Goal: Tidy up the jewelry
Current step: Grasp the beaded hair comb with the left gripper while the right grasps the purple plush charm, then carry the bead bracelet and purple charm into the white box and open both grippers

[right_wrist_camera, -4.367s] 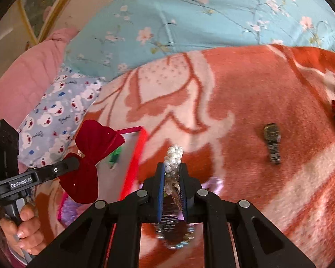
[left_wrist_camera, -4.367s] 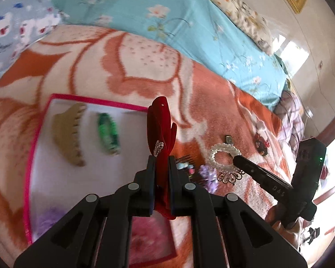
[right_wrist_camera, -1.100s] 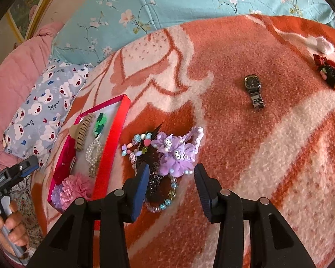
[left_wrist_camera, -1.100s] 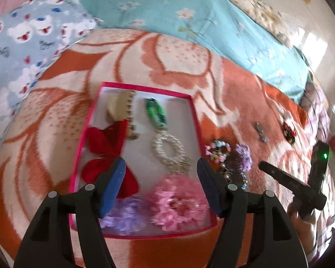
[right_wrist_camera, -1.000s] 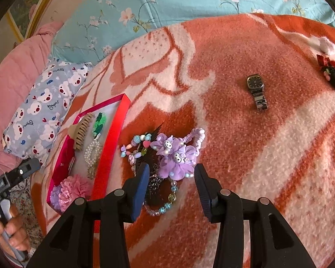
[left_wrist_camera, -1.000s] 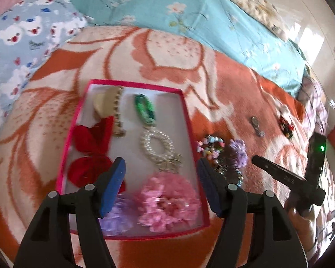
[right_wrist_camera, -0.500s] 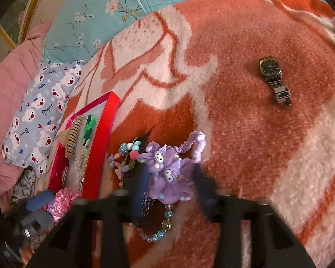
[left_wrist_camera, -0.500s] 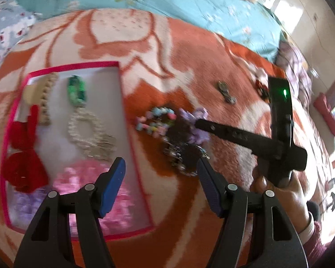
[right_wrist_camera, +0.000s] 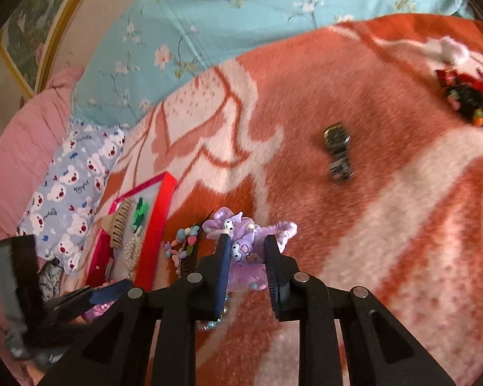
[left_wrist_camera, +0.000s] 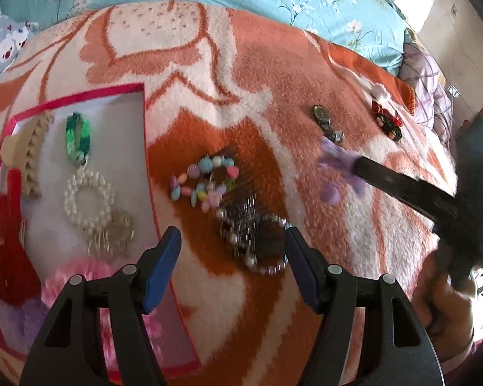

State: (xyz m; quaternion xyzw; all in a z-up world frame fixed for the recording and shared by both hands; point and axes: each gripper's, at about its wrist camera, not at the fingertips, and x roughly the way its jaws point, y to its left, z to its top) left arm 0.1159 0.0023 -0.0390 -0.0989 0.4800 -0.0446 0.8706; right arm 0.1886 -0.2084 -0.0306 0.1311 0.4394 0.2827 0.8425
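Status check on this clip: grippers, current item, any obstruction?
Left gripper open, empty, above blanket. Right gripper closing around purple hair tie, grip unconfirmed. Bead bracelet and watch not yet in tray. Nothing blocking.

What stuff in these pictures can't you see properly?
- Purple hair tie: right wrist view, the right gripper fingers cover its sides; left wrist view, it is motion-blurred.
- Dark beaded pile: left wrist view, too blurred to name.
- Red bow: left wrist view, cut off by the image edge.
- Pink flower: behind the left gripper.

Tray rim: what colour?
Bright pink-red rim on the tray, with a pale floor inside; clearest in the left wrist view.
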